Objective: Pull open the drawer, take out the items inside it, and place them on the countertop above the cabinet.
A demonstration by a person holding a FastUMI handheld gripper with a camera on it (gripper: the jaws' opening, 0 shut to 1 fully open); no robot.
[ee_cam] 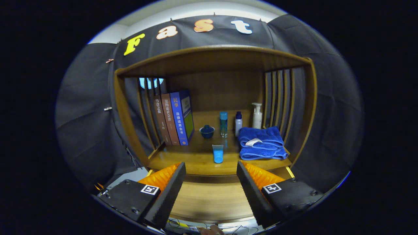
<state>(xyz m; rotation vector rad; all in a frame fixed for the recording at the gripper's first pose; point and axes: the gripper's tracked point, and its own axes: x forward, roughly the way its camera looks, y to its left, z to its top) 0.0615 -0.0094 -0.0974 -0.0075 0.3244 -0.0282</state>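
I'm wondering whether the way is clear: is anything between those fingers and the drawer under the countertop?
Nothing visible. The open fingers are right at the drawer, with only its bare wood between them. The blue tube and folded towels sit beyond, up on the countertop.

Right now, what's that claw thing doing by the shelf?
A person holds a claw in front of a wooden cabinet, fingers wide open and gripping nothing. Beyond them on the countertop lies a small blue tube. Further back stand some books, a little blue lidded cup, three bottles and folded blue towels. The drawer front sits just below the fingers.
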